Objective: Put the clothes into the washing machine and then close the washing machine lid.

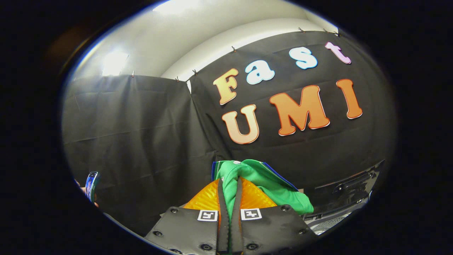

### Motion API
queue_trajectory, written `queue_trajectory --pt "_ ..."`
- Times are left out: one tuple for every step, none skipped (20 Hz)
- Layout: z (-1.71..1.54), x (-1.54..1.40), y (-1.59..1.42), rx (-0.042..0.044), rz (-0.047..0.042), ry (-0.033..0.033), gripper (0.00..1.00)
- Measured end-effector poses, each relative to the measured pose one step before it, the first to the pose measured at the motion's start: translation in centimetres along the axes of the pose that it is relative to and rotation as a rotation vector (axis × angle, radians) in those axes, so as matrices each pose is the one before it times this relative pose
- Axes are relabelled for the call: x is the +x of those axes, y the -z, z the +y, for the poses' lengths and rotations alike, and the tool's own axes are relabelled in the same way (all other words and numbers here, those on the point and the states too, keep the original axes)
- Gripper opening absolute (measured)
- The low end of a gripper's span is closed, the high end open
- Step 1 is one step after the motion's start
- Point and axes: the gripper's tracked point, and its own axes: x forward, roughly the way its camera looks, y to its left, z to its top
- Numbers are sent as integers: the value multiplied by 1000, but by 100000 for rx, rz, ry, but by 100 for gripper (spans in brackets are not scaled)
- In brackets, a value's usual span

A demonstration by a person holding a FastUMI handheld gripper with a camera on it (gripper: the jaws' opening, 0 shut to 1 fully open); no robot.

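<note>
My gripper [229, 184] is shut on a green garment [269, 187] with a blue trim. The cloth is pinched between both fingers and hangs over to the right of them, lifted up in front of the black booth wall. Low to the right, beyond the garment, I see part of the washing machine [339, 202]: a dark raised lid with a handle bar, and a pale patterned rim [327, 224] below it.
A hand holding a phone [92, 186] shows far to the left. Black cloth walls close the space ahead and to the left, with a white wall and ceiling lights above them.
</note>
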Motion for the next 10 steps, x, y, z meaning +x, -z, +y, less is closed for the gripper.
queue_trajectory --pt "-1259 -622 -686 116 -1353 419 10" --pt "-1246 -523 -685 143 -1364 707 10" --pt "-1397 -557 -689 -89 -1224 761 10" --pt "-1375 -363 -573 -174 -1151 1013 10" --pt "-1354 -439 -545 -52 -882 793 10" --pt "-1315 -321 -489 -328 -650 978 10" --pt "-1421 -452 -406 -677 -62 1207 10" --pt "-1342 -372 -271 -622 -63 1351 10" --pt "-1239 -424 -132 -513 32 961 10" --pt "-1333 -397 -223 -255 42 1134 10"
